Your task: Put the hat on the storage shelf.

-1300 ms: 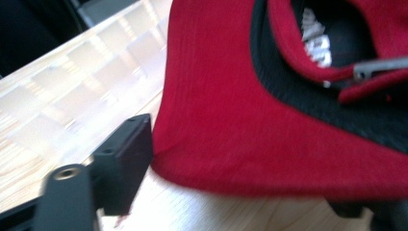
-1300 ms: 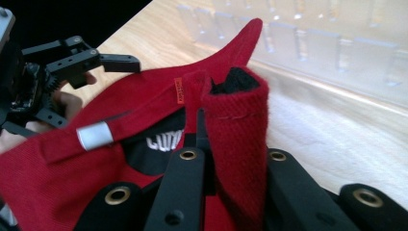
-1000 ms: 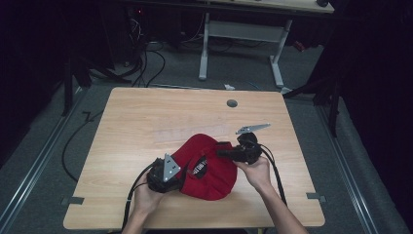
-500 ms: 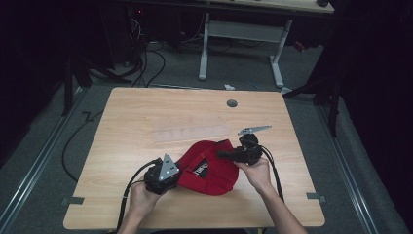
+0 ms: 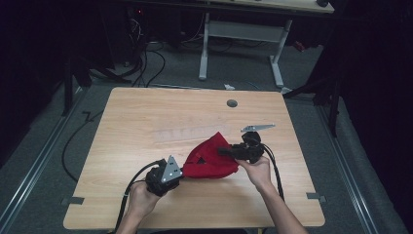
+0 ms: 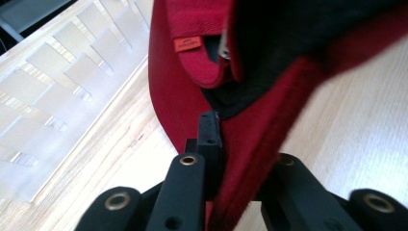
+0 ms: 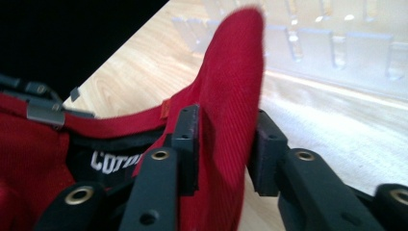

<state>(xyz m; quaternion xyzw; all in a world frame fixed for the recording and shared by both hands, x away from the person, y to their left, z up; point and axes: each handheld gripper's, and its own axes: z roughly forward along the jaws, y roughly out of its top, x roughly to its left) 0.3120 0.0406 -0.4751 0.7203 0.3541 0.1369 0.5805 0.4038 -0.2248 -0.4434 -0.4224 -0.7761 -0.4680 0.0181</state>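
A red cloth cap lies on the bench, near the front edge, a bit right of the middle. The left hand-held gripper has just squeezed tight on the cap's left edge. The right hand-held gripper has just been opening; the cloth sits loosely between its jaws.

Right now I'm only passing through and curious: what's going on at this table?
A person is handling a red cap on the wooden table with a handheld gripper in each hand. The left gripper has just clamped shut on the cap's edge. The right gripper has the cap's fabric between its jaws, which have just been opening, and the right-hand pad stands clear of the cloth.
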